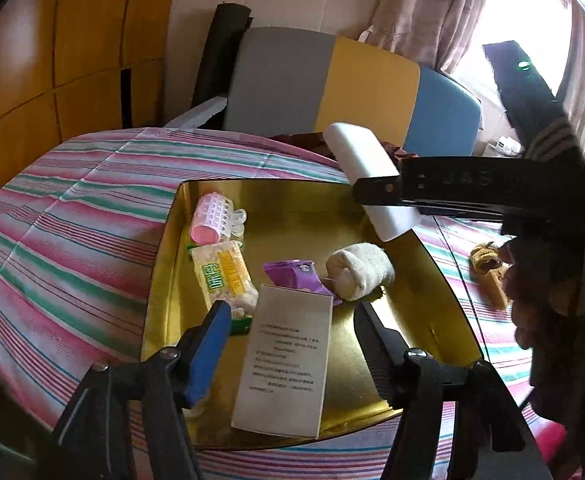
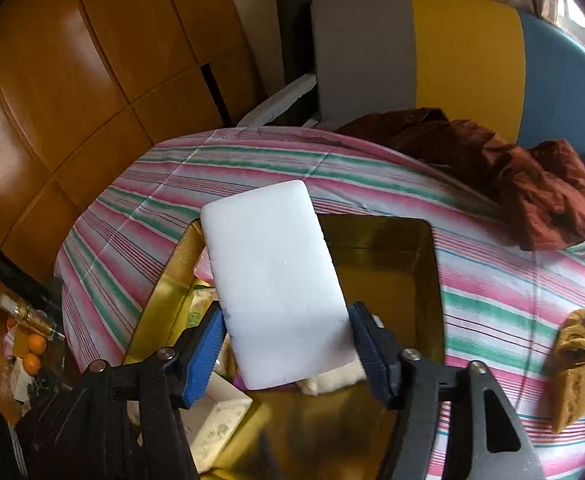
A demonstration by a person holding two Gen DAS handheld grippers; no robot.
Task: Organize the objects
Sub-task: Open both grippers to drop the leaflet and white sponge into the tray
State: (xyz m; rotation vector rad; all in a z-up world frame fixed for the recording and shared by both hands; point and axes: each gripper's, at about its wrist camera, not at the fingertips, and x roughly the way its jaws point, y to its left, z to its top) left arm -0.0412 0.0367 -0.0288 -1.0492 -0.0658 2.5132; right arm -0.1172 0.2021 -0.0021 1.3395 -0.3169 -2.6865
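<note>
— What do we have in the right gripper [image 2: 286, 342]?

— We have a white foam block [image 2: 274, 280] between the jaws, a pad against each long edge at its near end. It tilts up and away from us, hanging over the gold tray [image 2: 428, 264]. The left wrist view shows the same white foam block [image 1: 366, 176] clamped near its middle, above the tray's far right corner.

— And our left gripper [image 1: 292, 322]?

— Its jaws stand apart and grip nothing. A white printed box [image 1: 288, 360] lies flat in the gold tray [image 1: 432, 300] between the fingers, with a gap on each side.

— What else do we see in the tray?

— At the far left a pink hair roller [image 1: 212, 220]; nearer, a yellow-and-green snack packet [image 1: 222, 276]; right of that a purple wrapper [image 1: 296, 276] and a rolled cream sock [image 1: 360, 270].

— And outside it?

— The tray sits on a pink, green and white striped cloth [image 1: 72, 220]. A yellow-brown bundle [image 2: 576, 356] lies on the cloth to the right, well apart from the tray, and a dark red garment [image 2: 512, 172] is heaped at the far right.
</note>
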